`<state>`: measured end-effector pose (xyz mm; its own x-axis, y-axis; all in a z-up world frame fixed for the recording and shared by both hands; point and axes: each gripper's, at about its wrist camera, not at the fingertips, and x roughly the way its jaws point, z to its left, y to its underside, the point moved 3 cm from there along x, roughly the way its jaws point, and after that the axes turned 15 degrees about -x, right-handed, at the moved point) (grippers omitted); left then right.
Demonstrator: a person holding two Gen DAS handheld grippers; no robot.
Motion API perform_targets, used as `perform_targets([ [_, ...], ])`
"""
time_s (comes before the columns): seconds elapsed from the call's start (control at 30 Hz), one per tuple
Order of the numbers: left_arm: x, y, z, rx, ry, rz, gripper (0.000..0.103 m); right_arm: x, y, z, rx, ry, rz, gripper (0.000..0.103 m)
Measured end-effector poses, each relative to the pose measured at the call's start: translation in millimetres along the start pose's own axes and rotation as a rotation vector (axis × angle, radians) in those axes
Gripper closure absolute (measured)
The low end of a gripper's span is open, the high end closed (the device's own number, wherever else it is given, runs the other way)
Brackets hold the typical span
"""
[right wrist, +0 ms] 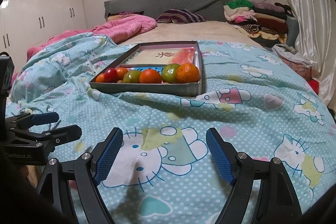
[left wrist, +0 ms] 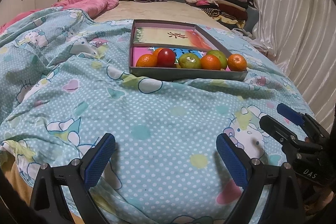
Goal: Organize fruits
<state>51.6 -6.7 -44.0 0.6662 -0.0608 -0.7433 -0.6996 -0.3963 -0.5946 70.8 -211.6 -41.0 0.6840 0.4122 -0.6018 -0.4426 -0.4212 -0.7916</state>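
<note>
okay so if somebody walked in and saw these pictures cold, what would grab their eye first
Most likely the bright fruits, orange, green and one red, crowded along the near edge of a shallow grey box lying on the blue cartoon-cat quilt. Next, the open left gripper and open right gripper, blue-padded, hovering low over the quilt, short of the box.

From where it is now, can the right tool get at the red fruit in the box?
Probably yes: the right tool is open and empty, nothing but quilt lies before the box, and the red fruit sits uncovered.
</note>
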Motion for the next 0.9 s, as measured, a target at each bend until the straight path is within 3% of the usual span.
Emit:
perform_targets([
  [0.9, 1.5, -0.4, 1.7, -0.012, -0.005, 0.011, 0.006, 3.1, 1.9, -0.6, 0.004, 0.003, 0.012, 0.02],
])
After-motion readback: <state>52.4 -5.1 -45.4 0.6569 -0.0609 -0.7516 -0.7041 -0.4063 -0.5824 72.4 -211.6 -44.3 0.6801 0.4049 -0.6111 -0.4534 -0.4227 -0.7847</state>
